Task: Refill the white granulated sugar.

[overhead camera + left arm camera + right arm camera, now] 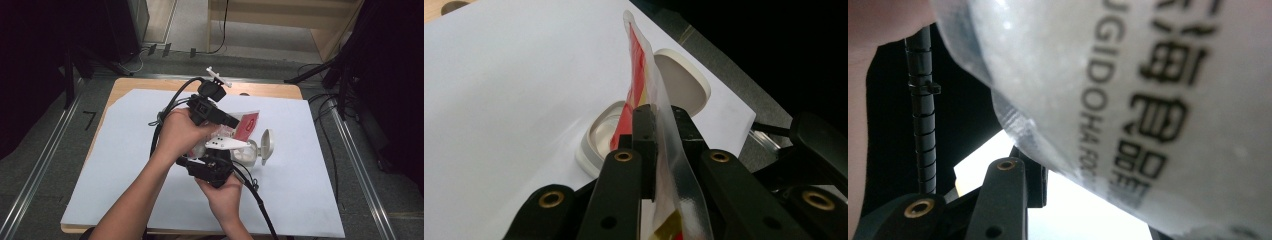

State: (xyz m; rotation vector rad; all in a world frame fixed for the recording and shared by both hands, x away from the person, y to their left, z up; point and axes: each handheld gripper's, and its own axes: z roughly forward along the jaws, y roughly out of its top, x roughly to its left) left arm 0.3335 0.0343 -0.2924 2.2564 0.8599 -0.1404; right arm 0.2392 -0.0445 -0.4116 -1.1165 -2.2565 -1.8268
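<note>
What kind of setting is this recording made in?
Probably a lab recording station: a small wooden table covered with white sheet, dark curtains at the sides, cables across the floor.

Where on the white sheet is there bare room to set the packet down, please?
The white sheet is bare left of the hands, and along its right edge beyond the open white container. The middle is crowded: both grippers, the packet and the container.

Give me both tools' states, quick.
Left tool: closed on the edge of the red-and-clear plastic bag.
Right tool: closed on the same bag's bulging, printed part.
</note>
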